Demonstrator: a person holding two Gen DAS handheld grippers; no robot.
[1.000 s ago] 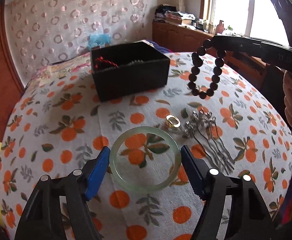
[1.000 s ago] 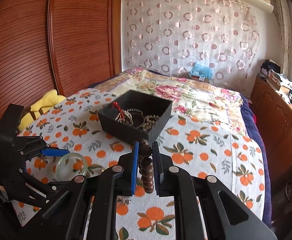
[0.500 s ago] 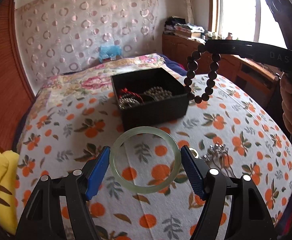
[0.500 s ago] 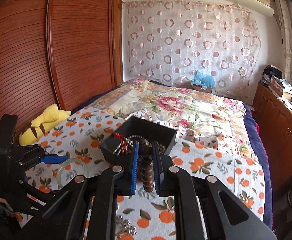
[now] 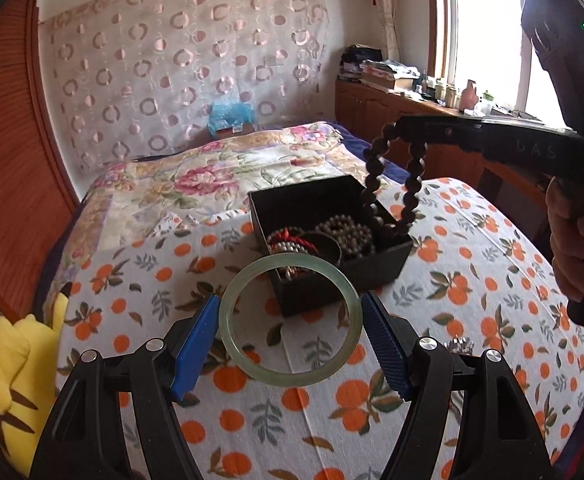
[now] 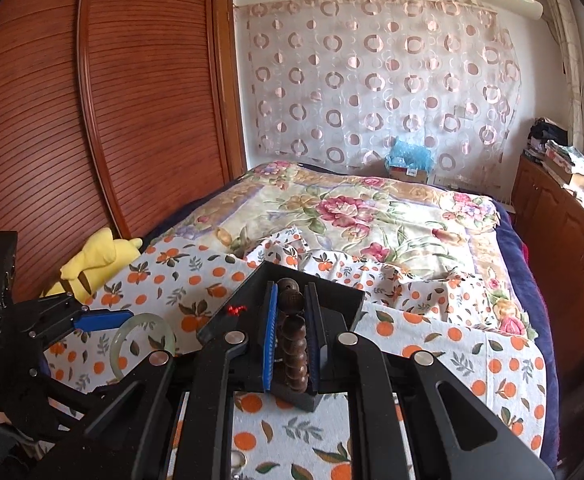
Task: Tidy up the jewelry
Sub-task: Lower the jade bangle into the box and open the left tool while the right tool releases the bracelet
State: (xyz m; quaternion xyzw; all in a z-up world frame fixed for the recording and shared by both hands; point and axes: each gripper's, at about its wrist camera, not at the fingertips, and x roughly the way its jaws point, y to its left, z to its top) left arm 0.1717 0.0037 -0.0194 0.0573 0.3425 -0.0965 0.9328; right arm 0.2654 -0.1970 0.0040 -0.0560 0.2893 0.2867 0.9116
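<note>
My left gripper (image 5: 290, 320) is shut on a pale green jade bangle (image 5: 228, 320) and holds it in the air just in front of the black jewelry box (image 5: 376, 268). The bangle also shows in the right wrist view (image 6: 121, 338). My right gripper (image 6: 291, 322) is shut on a dark wooden bead bracelet (image 6: 292, 336), which hangs over the box's right side in the left wrist view (image 5: 374, 184). The box (image 6: 344, 300) holds a red-tasselled string and other bead bracelets (image 5: 346, 232).
The box stands on an orange-print cloth (image 5: 492, 264) spread over a floral bed cover (image 6: 372, 208). A silver hair comb (image 5: 460, 346) lies on the cloth at the right. A yellow plush toy (image 5: 12, 368) sits at the left by the wooden wardrobe (image 6: 72, 120).
Both grippers have moved forward toward the box. The bangle now hangs before the box's near corner, and the bead bracelet has moved from beside the box to over its right side.
</note>
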